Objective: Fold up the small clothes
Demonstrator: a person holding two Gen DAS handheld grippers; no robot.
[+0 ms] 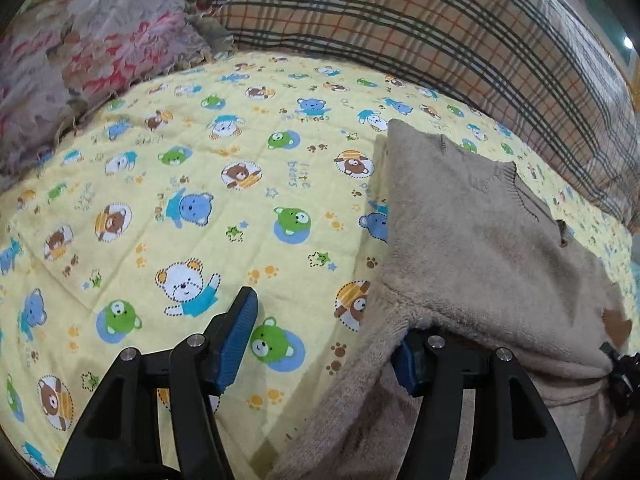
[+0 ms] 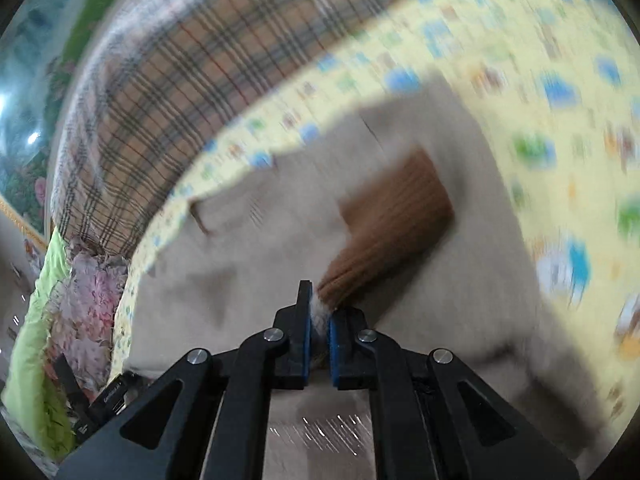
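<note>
Now the fuzzy beige knit sweater (image 1: 480, 240) lies on the yellow bear-print bed sheet (image 1: 200, 200); the left gripper (image 1: 324, 344) is spread wide beside it (one finger hidden underneath), while the right gripper (image 2: 318, 324) pinches its brown ribbed cuff (image 2: 392, 220)

"friends", "bears" on bedsheet (image 1: 280, 200)

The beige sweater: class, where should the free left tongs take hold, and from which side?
Grip the beige sweater at its loose near-left edge, coming from the bare bear-print sheet. That edge drapes by the open left tongs; the right tongs already pinch the brown cuff.
</note>
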